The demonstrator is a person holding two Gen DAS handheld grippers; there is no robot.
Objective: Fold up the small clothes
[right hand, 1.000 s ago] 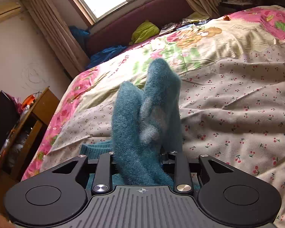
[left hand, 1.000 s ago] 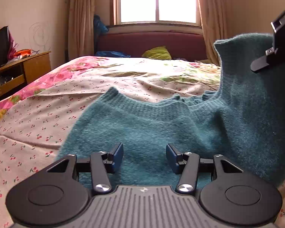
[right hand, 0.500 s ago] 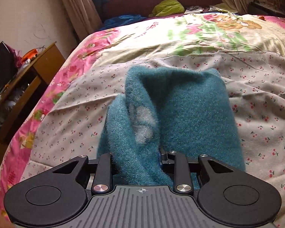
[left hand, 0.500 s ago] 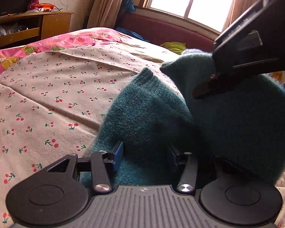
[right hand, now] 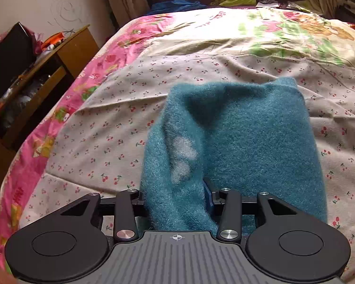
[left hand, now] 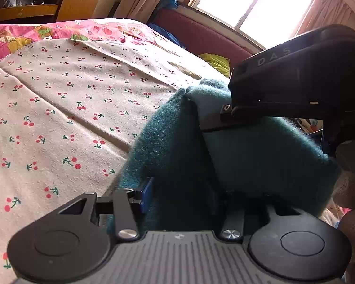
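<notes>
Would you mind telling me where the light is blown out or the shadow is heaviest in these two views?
Left wrist view: the bright window is blown out white, and the fuzzy teal knitted garment falls into deep shadow under the right tool's dark body. Right wrist view: even daylight, only a soft shadow on the garment's upper fold; fisheye bends the cherry-print bedsheet.

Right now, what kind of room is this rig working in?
A bedroom, almost certainly. The teal sweater lies on a bed under a cherry-print sheet, a curtained window sits behind a dark red headboard, and a cluttered wooden cabinet stands beside the bed.
</notes>
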